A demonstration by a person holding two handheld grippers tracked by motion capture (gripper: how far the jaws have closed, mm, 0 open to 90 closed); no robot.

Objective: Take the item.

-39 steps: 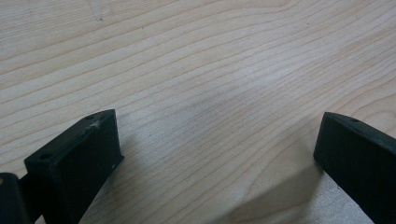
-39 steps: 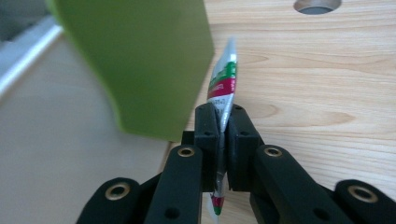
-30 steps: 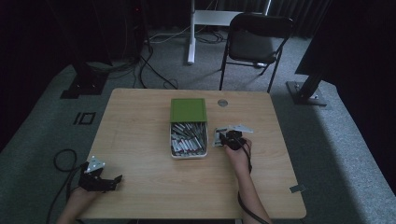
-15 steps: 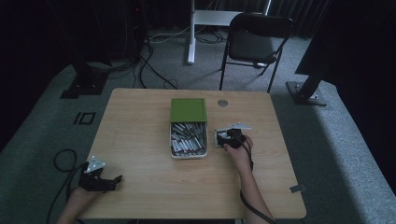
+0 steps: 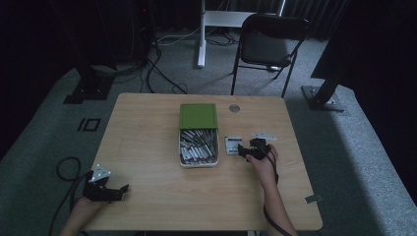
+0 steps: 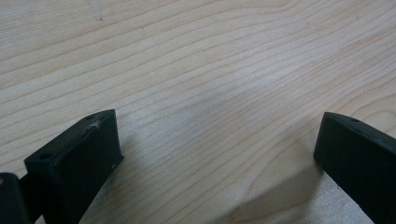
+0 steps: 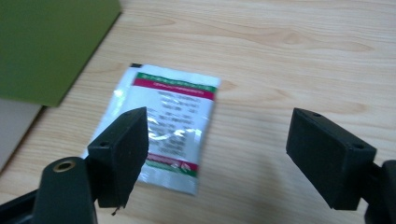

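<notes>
Right claw (image 7: 217, 154) gaped wide beside an ungrasped sachet (image 7: 168, 123); left claw (image 6: 217, 154) sat wide, idle, on bare surface (image 6: 196, 70).

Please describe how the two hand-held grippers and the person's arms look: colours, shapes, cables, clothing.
Both the left gripper and right gripper are black, with two blocky, flat-faced jaws bearing small screw holes. Each carries a grey three-cornered plate and trails a black cable. The forearms are bare, with no sleeves visible.

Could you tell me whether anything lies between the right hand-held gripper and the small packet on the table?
Nothing visible does. The right hand-held gripper is open, and the packet lies flat on bare wood just ahead, partly behind one jaw. The green lid of the box sits off to the side, apart from the packet.
</notes>
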